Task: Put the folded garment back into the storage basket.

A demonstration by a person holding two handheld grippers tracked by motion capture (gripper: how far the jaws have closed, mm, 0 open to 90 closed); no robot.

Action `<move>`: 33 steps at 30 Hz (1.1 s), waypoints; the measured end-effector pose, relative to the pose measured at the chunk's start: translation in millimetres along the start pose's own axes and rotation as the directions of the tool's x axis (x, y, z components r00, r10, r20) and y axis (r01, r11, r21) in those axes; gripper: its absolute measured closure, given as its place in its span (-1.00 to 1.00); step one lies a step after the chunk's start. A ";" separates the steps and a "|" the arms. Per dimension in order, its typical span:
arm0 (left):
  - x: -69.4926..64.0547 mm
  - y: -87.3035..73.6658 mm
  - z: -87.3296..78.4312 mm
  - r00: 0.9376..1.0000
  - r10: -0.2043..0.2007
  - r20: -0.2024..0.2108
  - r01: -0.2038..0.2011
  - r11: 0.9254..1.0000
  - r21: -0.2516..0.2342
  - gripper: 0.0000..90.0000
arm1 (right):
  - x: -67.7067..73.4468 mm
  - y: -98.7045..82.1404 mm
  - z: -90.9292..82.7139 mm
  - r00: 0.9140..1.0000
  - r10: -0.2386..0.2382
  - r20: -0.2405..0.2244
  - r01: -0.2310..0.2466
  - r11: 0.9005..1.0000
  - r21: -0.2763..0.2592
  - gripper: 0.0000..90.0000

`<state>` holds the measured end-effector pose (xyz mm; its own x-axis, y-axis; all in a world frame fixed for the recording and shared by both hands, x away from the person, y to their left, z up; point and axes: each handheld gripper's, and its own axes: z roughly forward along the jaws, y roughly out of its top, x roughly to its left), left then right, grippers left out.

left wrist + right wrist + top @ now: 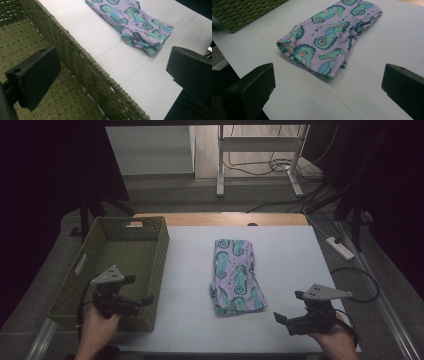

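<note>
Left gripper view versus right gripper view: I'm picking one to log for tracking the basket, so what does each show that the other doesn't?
The left gripper view looks down inside the green woven basket, taking in its woven floor and braided rim, with one jaw over the basket and the other over the white table. The right gripper view catches the basket as an outer corner, far off, but shows the folded seahorse-print cloth nearly whole, facing its open end. Both share the cloth, the table and wide-open jaws holding nothing.
</note>
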<state>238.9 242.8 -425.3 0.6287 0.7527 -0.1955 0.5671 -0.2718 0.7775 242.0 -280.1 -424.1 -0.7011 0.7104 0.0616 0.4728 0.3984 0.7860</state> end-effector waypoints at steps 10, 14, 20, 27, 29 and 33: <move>2.6 13.3 12.9 1.000 0.018 0.020 -0.018 1.000 0.020 -1.00 | 4.9 5.3 4.9 0.999 -0.016 -0.042 0.016 1.000 0.017 -1.00; 2.9 17.7 17.6 1.000 0.024 0.010 -0.024 0.999 0.021 -1.00 | 6.3 7.9 7.1 0.999 -0.018 -0.046 0.018 1.000 0.012 -1.00; 2.2 28.8 23.8 0.999 0.033 -0.019 -0.033 0.999 0.004 -1.00 | 7.0 10.8 11.0 0.999 -0.014 -0.049 0.015 1.000 0.018 -1.00; -1.6 39.5 33.5 0.999 0.037 -0.019 -0.037 0.999 0.003 -1.00 | 7.2 11.8 14.2 0.999 -0.022 -0.049 0.023 0.999 0.024 -1.00; -2.8 42.9 37.4 0.999 0.039 -0.019 -0.039 0.999 0.008 -1.00 | 7.2 12.3 15.1 0.999 -0.022 -0.047 0.023 0.999 0.024 -1.00; -2.8 48.7 44.8 0.999 0.035 -0.011 -0.035 0.999 0.004 -1.00 | 7.5 14.3 16.7 0.998 -0.028 -0.048 0.029 0.999 0.026 -1.00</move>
<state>288.6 200.6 -413.7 0.6426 0.7489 -0.1617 0.5471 -0.3007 0.7812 252.5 -259.4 -422.6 -0.7387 0.6705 0.0692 0.4661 0.4339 0.7710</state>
